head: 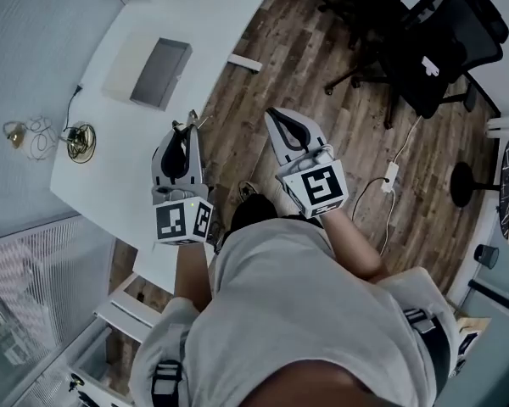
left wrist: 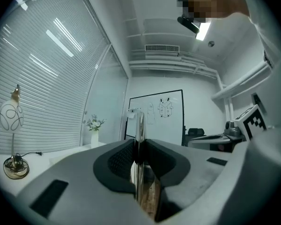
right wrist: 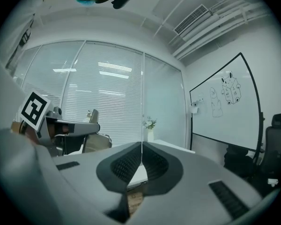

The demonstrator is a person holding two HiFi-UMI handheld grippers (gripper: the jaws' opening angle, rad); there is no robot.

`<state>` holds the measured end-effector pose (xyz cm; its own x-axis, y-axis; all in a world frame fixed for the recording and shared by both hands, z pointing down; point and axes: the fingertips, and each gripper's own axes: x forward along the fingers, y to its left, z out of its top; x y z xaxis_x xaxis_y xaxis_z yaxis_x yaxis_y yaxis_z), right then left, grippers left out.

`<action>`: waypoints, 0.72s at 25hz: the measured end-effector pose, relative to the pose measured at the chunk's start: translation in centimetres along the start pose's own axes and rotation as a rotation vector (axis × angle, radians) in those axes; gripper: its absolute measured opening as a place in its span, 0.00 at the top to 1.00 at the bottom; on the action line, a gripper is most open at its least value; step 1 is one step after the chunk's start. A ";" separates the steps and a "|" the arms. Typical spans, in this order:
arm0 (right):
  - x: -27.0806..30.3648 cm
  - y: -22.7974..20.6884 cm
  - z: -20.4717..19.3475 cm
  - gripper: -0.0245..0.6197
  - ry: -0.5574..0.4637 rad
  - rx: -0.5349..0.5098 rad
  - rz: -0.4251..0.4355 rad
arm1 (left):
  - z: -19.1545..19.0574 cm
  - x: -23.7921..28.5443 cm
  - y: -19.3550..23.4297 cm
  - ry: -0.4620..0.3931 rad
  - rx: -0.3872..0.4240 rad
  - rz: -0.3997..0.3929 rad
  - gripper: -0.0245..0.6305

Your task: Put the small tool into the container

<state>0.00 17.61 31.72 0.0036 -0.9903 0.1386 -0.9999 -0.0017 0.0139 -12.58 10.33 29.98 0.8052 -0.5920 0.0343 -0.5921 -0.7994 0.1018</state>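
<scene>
Silver metal strip (left wrist: 139, 124) pinched in left tool (left wrist: 138, 146); right tool (right wrist: 142, 146) closed.

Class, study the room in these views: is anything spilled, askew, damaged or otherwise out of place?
Nothing looks spilled or damaged. Only a white power strip lies loose on the wooden floor near the office chair, its cord trailing.

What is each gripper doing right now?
Left gripper: closed on a thin shiny metal tool.
Right gripper: closed, empty.
</scene>
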 end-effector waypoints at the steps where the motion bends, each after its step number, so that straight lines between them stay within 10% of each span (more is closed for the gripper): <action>1: 0.6 0.0 0.0 0.92 -0.001 0.002 -0.008 | 0.0 0.4 0.5 0.004 0.004 -0.010 0.83; 18: 9.1 -0.1 -1.3 0.92 0.018 0.031 0.027 | -0.4 5.4 6.7 0.026 0.049 0.002 0.83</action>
<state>0.18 8.74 34.27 -0.0233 -0.9875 0.1559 -0.9996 0.0203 -0.0209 -12.16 1.83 31.21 0.8044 -0.5910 0.0605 -0.5938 -0.8028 0.0534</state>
